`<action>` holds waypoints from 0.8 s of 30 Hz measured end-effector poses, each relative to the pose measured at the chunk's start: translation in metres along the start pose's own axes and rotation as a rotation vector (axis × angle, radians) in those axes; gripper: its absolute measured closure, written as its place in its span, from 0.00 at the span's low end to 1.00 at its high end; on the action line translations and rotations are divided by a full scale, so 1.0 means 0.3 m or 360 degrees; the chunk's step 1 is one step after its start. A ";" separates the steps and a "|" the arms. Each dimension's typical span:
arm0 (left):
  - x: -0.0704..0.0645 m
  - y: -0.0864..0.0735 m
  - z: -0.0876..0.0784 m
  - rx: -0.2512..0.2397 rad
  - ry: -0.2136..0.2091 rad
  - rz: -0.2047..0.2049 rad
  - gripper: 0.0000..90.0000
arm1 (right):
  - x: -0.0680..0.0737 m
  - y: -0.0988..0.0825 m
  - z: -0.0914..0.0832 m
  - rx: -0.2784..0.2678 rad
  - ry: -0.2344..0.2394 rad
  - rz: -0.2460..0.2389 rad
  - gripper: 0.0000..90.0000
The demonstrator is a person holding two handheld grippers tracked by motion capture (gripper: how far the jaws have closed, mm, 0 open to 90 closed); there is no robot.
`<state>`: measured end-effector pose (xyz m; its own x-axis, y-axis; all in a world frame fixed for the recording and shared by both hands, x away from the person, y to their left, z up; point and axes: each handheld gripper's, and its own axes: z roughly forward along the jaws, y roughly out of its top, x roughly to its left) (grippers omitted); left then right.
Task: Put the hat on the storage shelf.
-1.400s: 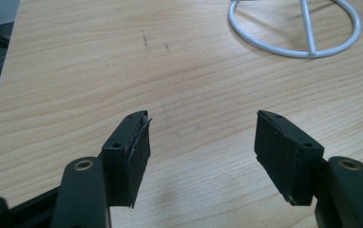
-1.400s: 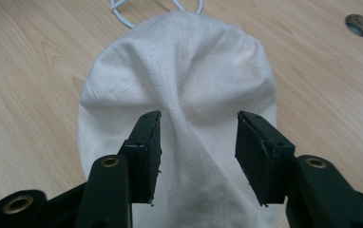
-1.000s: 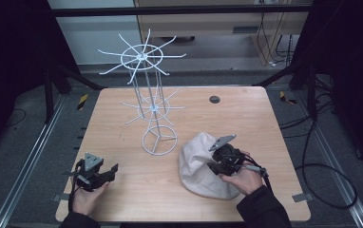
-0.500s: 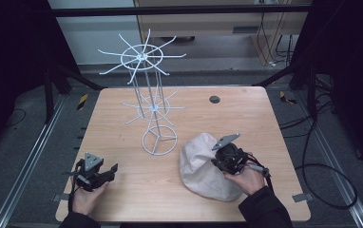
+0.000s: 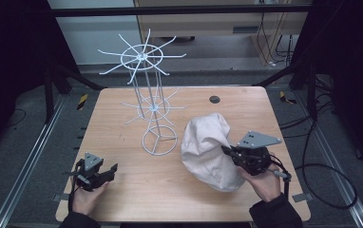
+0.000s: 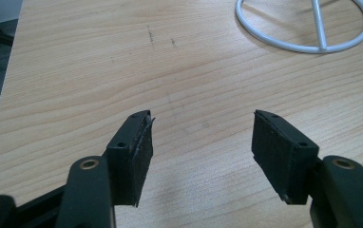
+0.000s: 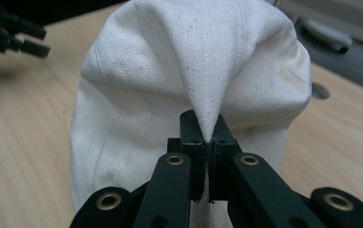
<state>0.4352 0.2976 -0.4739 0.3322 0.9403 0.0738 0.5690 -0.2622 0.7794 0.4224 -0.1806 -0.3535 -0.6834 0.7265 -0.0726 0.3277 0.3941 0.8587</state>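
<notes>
In the high view, a white cloth cap [image 5: 205, 149] is seen on the wooden table [image 5: 132, 194], beside the white wire rack [image 5: 150, 109]. It is pinched by the right gripper [image 5: 227, 152].

In the left gripper view, the left gripper [image 6: 201, 137] is held wide apart over bare wood, with nothing in it.

In the right gripper view, a fold of the cap is squeezed tight. The cap looks soft, light and floppy, so a thick fold is best gripped.
</notes>
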 end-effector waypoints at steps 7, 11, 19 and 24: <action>0.000 0.000 0.001 0.0003 0.0002 -0.0002 0.43 | -0.013 0.015 -0.104 -0.0238 -0.0082 0.0011 0.98; 0.000 0.000 0.002 0.0005 0.0002 -0.0002 0.43 | -0.015 0.036 -0.147 -0.0343 -0.0110 0.0009 0.98; 0.001 -0.001 0.001 0.0005 0.0002 -0.0003 0.43 | -0.004 0.089 -0.198 -0.0554 -0.0142 -0.0001 0.99; 0.001 -0.001 0.002 0.0010 0.0001 0.0002 0.43 | 0.013 0.125 -0.219 -0.0714 -0.0153 0.0017 0.99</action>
<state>0.4356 0.2978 -0.4744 0.3323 0.9402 0.0750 0.5733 -0.2645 0.7755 0.3892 -0.2001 -0.2884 -0.6109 0.7864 -0.0914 0.0048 0.1192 0.9929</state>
